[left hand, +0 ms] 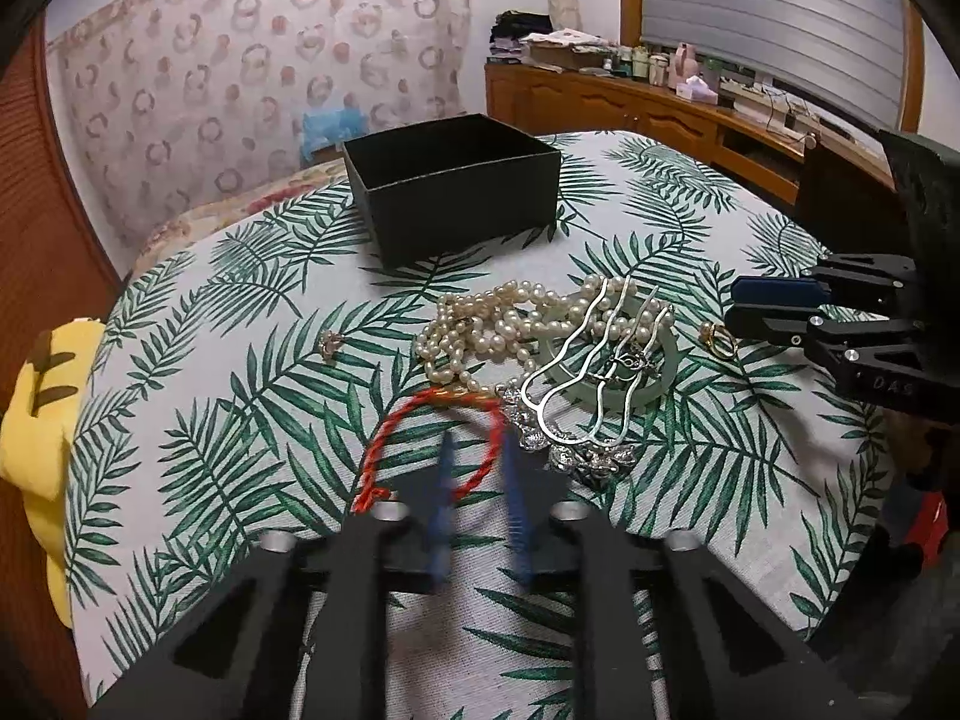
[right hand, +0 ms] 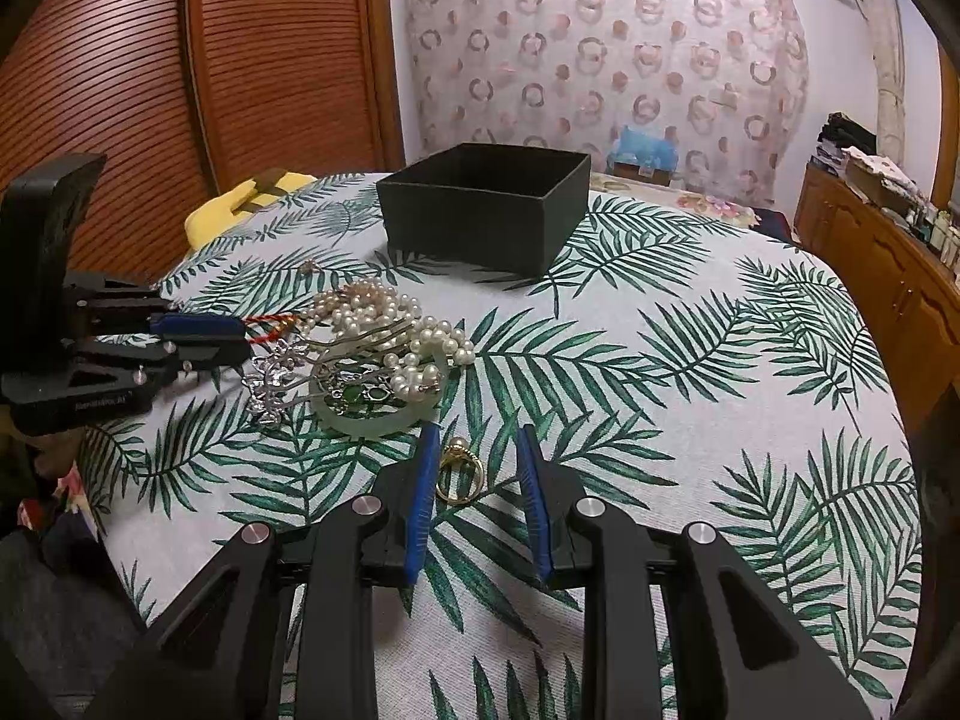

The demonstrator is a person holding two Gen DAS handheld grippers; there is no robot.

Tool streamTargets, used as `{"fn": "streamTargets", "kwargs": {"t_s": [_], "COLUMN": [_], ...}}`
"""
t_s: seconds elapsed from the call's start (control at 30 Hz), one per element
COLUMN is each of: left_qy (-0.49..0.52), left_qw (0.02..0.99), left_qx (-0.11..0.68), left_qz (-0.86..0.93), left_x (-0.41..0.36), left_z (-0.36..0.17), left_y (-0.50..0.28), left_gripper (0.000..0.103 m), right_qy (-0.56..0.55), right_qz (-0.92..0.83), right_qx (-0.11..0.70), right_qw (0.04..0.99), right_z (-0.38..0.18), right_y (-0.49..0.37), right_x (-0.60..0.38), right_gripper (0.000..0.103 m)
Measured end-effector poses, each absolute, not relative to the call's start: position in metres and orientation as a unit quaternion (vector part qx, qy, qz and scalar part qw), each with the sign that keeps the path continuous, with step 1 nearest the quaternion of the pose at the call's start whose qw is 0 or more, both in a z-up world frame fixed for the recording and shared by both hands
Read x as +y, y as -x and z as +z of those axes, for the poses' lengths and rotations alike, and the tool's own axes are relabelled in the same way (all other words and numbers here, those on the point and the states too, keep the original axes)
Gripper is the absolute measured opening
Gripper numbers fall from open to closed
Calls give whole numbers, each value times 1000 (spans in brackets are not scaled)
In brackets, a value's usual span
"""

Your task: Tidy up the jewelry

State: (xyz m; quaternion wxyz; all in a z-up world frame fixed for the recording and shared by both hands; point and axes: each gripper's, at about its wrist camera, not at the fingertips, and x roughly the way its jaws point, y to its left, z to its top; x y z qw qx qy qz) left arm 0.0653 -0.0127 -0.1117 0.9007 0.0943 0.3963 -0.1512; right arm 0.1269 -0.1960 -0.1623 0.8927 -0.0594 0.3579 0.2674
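A jewelry pile lies on the leaf-print cloth: pearl strands, a jade bangle, a silver hair fork, and a silver flower piece. A red cord bracelet lies with its near side between the fingers of my left gripper, which is open. A gold ring lies between the fingers of my right gripper, also open. A dark open box stands behind the pile.
A small earring lies left of the pearls. A yellow plush sits at the table's left edge. A wooden cabinet with clutter stands at the right, a slatted wooden door at the left.
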Motion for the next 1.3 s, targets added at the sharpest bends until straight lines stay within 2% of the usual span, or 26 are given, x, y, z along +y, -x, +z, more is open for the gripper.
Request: {"fn": "streamTargets", "kwargs": {"t_s": [0.53,0.9,1.1,1.17,1.3], "left_qy": [-60,-46,-43,-42,-41], "left_qw": [915,915,915,915,916], "left_qx": [373,372,372,372,371], "left_qz": [-141,-148,-149,-148,-148], "left_x": [2,0,1,2,3], "left_z": [-98,-102,-102,-101,-101], "left_y": [-57,-58,-57,-57,-56], "left_gripper": [3,3,3,3,3], "right_qy": [51,99,120,121,115], "right_qz": [315,324,322,321,322], "right_qx": [358,378,379,383,383], "right_qw": [878,862,859,858,858], "right_z": [-148,-154,-157,-158,-157], "right_y": [-125,-131,-136,-138,-142], "right_x": [-171,-133,-126,-125,-126], "right_gripper": [29,29,15,7,4]}}
